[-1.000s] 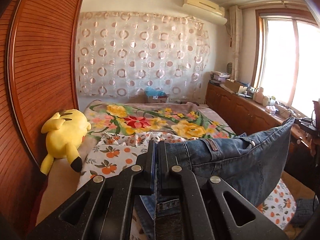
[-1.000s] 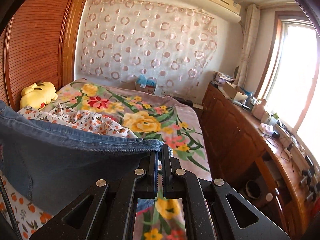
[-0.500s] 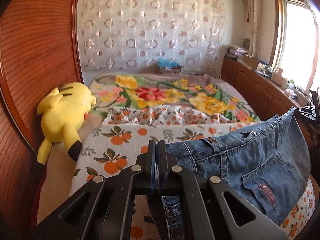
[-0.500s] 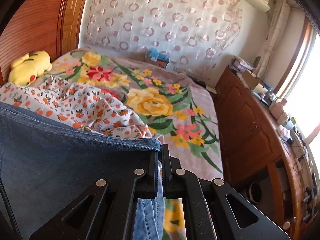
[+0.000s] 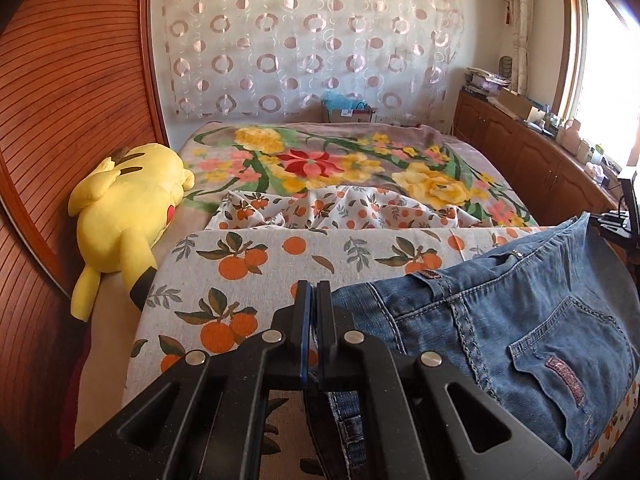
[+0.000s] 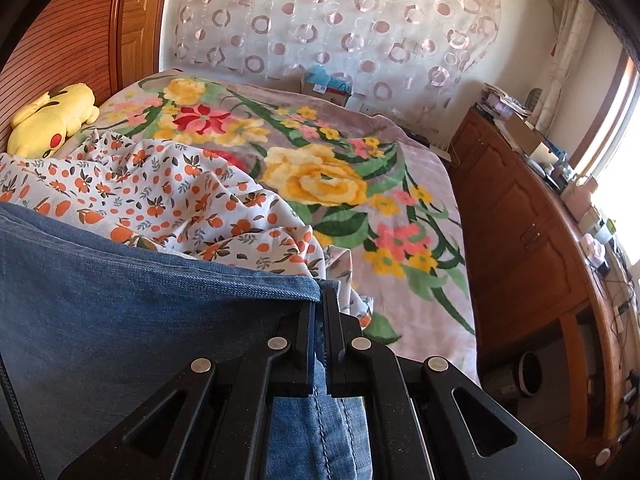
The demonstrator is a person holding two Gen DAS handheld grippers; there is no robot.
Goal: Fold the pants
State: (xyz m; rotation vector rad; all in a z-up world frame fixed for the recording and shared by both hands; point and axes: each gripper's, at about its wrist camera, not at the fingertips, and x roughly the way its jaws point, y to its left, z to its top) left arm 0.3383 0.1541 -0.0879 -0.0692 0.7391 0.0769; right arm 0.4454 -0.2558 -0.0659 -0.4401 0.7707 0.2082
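- The jeans [image 5: 500,320] hang stretched between both grippers over the orange-print sheet [image 5: 280,256], at four o'clock in the left view.
- Left gripper [image 5: 312,300] is clamped on the waistband corner.
- Right gripper [image 6: 320,312] is pinched on the other denim edge.
- Denim looks heavy, limp and not slippery; the thick hems and waistband give the surest hold.

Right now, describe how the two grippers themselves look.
Both are matt black plastic. The left gripper has two flat, narrow fingers on angled link arms with triangular cut-outs and four round silver pins; a blue strip edges one finger. The right gripper has the same build and pins. A thin black cable runs down the left edge of its view.
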